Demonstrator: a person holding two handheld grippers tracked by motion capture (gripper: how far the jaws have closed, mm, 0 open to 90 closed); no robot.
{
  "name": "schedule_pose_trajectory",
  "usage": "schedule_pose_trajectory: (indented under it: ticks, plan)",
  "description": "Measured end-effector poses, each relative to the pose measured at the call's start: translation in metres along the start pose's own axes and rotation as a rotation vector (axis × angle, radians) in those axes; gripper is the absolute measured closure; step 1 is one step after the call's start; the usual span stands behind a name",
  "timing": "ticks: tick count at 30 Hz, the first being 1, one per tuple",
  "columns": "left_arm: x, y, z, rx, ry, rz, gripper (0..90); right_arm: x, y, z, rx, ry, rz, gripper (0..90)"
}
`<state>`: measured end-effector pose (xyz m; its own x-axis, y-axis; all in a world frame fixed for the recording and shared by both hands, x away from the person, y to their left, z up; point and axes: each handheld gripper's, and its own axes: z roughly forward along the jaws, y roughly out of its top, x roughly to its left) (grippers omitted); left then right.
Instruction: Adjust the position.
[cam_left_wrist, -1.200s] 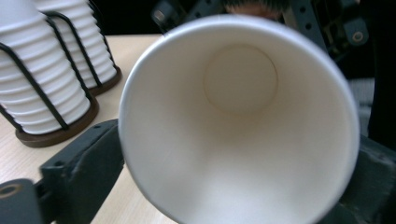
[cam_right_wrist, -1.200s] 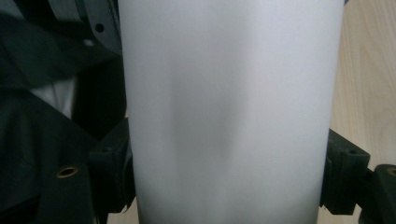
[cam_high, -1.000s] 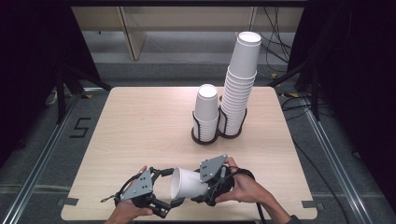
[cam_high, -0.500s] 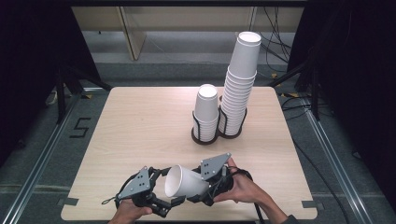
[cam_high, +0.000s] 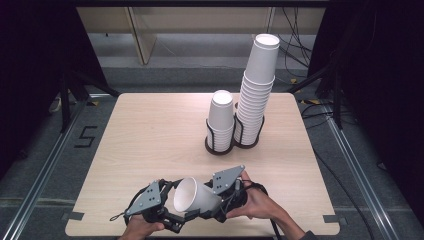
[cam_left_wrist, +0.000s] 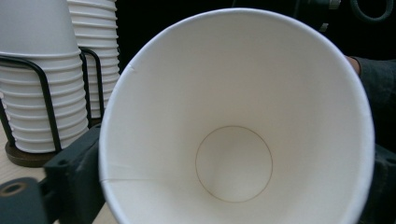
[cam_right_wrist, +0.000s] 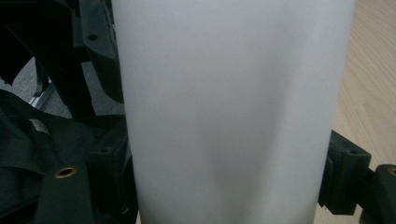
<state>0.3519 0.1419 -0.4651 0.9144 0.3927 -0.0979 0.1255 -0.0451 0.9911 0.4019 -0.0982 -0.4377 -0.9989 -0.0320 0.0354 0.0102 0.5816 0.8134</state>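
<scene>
Paper cup handed between two grippers, lower centre of the high view
The paper cup (cam_high: 196, 196) lies sideways, clamped across its body by the right gripper (cam_high: 220, 202); the left gripper (cam_high: 170, 212), jaws just closing, is at the rim, grip uncertain; release is best delayed until it is firm

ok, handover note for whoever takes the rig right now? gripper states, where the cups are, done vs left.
Right gripper: jaws clamped on the wall of the single white paper cup, held sideways above the table's near edge, mouth toward the left gripper.
Left gripper: at the cup's rim; jaws have just closed a little, grip unclear.
Short stack of white paper cups and tall stack of white paper cups stand in the black wire holder at mid-table.
Done: one cup is out and in hand.
Left: probably seating it on a stack.
</scene>
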Motion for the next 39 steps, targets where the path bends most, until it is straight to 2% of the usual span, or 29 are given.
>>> schedule_pose_trajectory:
  ticks: [6,8,10,13,17,22,25,27,30,33,34,35,37,39]
  plan:
    - [0.001,0.001,0.000,0.016,-0.015,0.004,11.1,0.000,-0.001,0.001,0.012,-0.003,-0.004,23.1]
    - [0.000,0.000,0.002,0.012,-0.017,0.008,12.0,0.000,-0.002,0.003,0.025,-0.003,0.009,22.2]
    - [0.000,0.000,0.001,0.034,-0.004,0.017,12.8,-0.001,-0.004,0.004,0.040,-0.016,0.020,20.5]
    - [0.001,0.000,0.000,0.037,0.004,0.017,13.4,-0.003,-0.006,0.004,0.071,-0.035,0.048,16.0]
    - [0.002,0.001,0.000,0.050,0.019,0.028,13.9,-0.006,-0.009,0.000,0.090,-0.053,0.058,16.4]
    - [0.001,0.001,0.000,0.071,0.038,0.035,14.2,-0.006,-0.011,-0.001,0.120,-0.076,0.056,17.3]
    - [0.002,0.000,0.002,0.053,0.029,0.031,14.2,-0.005,-0.012,-0.001,0.134,-0.082,0.054,18.6]
    - [0.001,0.001,0.000,0.073,0.042,0.029,14.2,-0.005,-0.013,0.000,0.139,-0.090,0.048,20.1]
    - [0.001,0.002,0.000,0.071,0.038,0.032,14.1,-0.004,-0.013,0.002,0.146,-0.093,0.035,23.3]
    - [0.001,0.002,0.000,0.055,0.033,0.025,12.9,-0.002,-0.011,0.003,0.146,-0.077,0.032,24.5]
    - [0.001,0.001,0.001,0.033,0.027,0.019,11.5,-0.001,-0.011,0.004,0.134,-0.072,0.025,24.8]
    - [0.001,0.002,0.000,0.032,0.037,0.012,10.4,-0.001,-0.011,0.004,0.121,-0.068,0.027,25.0]
    - [0.001,0.002,0.000,0.000,0.033,-0.009,8.5,-0.002,-0.012,0.003,0.087,-0.052,0.035,25.2]
    - [-0.001,0.002,0.001,-0.015,0.026,-0.017,8.5,-0.002,-0.013,0.003,0.033,-0.038,0.043,25.3]
